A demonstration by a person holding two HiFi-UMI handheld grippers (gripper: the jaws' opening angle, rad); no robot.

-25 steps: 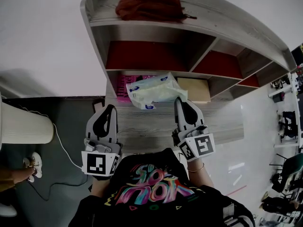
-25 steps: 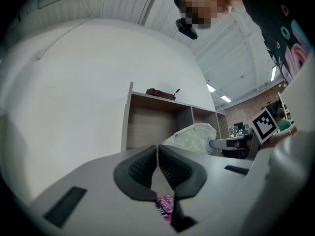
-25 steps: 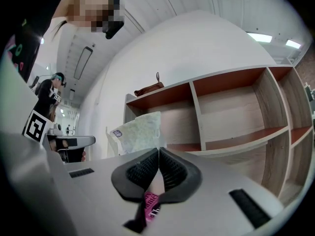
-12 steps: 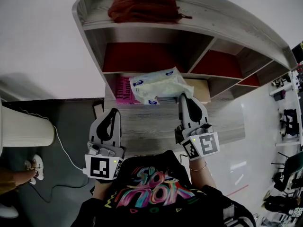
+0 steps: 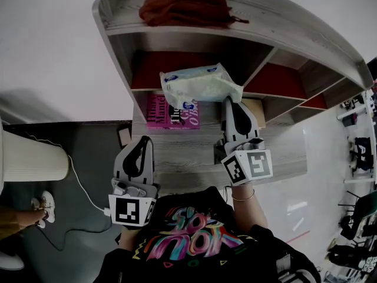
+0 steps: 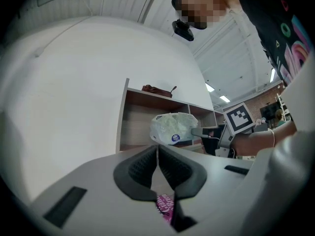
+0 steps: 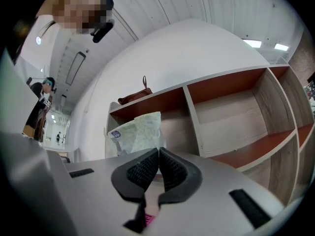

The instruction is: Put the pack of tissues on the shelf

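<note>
The pack of tissues [image 5: 199, 84], pale green plastic with blue labels, hangs in the air in front of the shelf unit [image 5: 118, 25], level with its upper left compartment. My right gripper [image 5: 232, 101] is shut on the pack's right end; the same pack [image 7: 134, 134] rises above those closed jaws in the right gripper view. My left gripper [image 5: 141, 141] is lower and to the left, over the low wooden ledge, jaws closed with nothing in them. From the left gripper view the pack [image 6: 173, 127] shows ahead with the right gripper beside it.
A dark red bag [image 5: 185, 5] lies on the shelf's top board. A pink book [image 5: 171, 112] and a tan box [image 5: 254, 112] sit in the lower compartments. A white cylinder [image 5: 29, 161] and a cable [image 5: 82, 190] are on the floor at left.
My right gripper has lifted the pack up and forward, from in front of the lower compartments to the upper left one. The pink book is now uncovered. The left gripper has barely moved.
</note>
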